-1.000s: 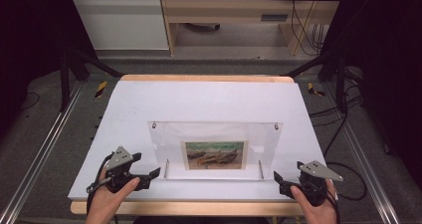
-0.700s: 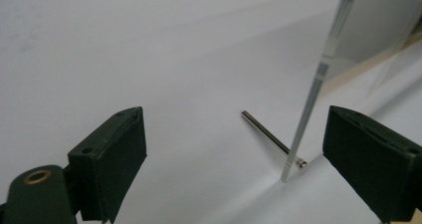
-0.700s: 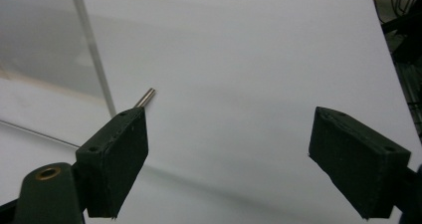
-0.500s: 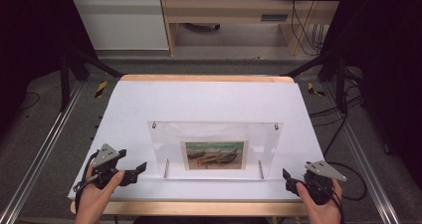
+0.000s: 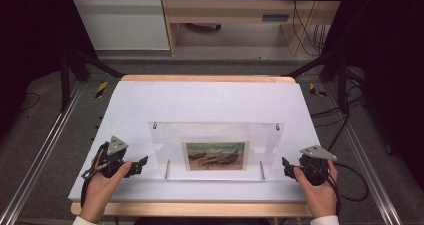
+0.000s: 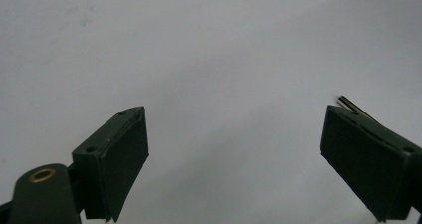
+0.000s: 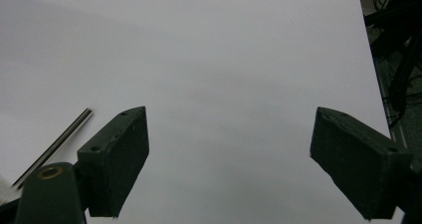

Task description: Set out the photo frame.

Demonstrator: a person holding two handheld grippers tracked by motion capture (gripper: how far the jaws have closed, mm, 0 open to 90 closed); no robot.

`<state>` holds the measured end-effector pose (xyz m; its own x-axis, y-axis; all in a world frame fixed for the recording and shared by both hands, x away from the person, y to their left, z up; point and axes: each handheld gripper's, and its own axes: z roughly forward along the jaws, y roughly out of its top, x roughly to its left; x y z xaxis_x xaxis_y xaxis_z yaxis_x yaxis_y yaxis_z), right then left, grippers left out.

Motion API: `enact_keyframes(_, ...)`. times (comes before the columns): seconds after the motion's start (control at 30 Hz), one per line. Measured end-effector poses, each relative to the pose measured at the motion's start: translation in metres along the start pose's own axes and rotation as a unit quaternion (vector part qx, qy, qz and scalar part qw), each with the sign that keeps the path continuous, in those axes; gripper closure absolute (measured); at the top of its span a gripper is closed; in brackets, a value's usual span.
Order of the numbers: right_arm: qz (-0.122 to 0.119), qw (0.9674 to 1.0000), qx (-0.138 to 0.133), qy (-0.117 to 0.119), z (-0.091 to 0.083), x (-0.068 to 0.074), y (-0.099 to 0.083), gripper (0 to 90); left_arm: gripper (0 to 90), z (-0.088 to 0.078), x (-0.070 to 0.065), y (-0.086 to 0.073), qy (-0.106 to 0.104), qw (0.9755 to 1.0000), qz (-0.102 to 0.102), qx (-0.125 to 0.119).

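Here we are at the bench (image 5: 210, 100), white top, wooden edge at the far and near sides. Dead centre, a touch toward the near edge, lies the clear acrylic frame (image 5: 215, 135), flat on the white surface, with a small picture of boats (image 5: 216, 156) sitting in its lower middle. Two small fasteners mark the frame's far corners, and two thin metal rods (image 5: 167, 168) lie at its near edge, one at each side of the picture.

Left gripper (image 5: 141, 163) sits at about eight o'clock from the frame, held in the person's left hand (image 5: 102, 185), its tips pointing toward three o'clock, just beside the frame's near left corner but apart from it. In the left gripper view the two black jaws stand wide, released, with bare white bench between them; a thin dark sliver of an edge (image 6: 351, 104) peeks out just above the right-hand jaw.

Right gripper (image 5: 286, 166) is over at four o'clock from the frame, in the right hand (image 5: 317, 192), tips pointing toward nine o'clock, close to the frame's near right corner, not touching it as far as the high view tells. The right gripper view shows its jaws released too, spread wide over plain white bench, with a slim metal rod (image 7: 54, 144) slanting at the lower left, beside the left-hand jaw. Cables (image 7: 398, 50) hang off the bench edge at upper right.
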<state>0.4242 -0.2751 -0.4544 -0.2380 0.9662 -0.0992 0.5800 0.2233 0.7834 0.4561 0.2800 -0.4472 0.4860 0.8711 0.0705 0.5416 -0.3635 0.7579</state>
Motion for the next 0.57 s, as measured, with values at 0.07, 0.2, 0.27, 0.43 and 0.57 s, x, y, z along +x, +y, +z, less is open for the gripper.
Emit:
enact_keyframes(0.07,-0.004,1.0000,0.003,-0.006,0.008,0.000,0.004,15.7,11.4,0.007,0.004,0.005,0.007,0.9999,0.010,0.000)
enact_keyframes(0.2,-0.005,0.9999,-0.001,-0.015,0.024,0.000,0.011,15.9,11.7,0.023,0.013,0.015,0.027,0.9994,0.017,-0.012)
enact_keyframes(0.27,0.001,0.9999,-0.002,-0.013,0.030,0.000,0.013,16.5,11.7,0.029,0.016,0.016,0.035,0.9991,0.013,-0.022)
enact_keyframes(0.43,-0.002,0.9995,-0.005,-0.029,0.041,0.000,0.012,17.5,11.6,0.033,0.015,0.009,0.049,0.9980,0.008,-0.040)
enact_keyframes(0.57,-0.004,0.9996,-0.005,-0.028,0.040,0.001,0.010,14.6,11.2,0.026,0.015,0.007,0.054,0.9965,0.010,-0.063)
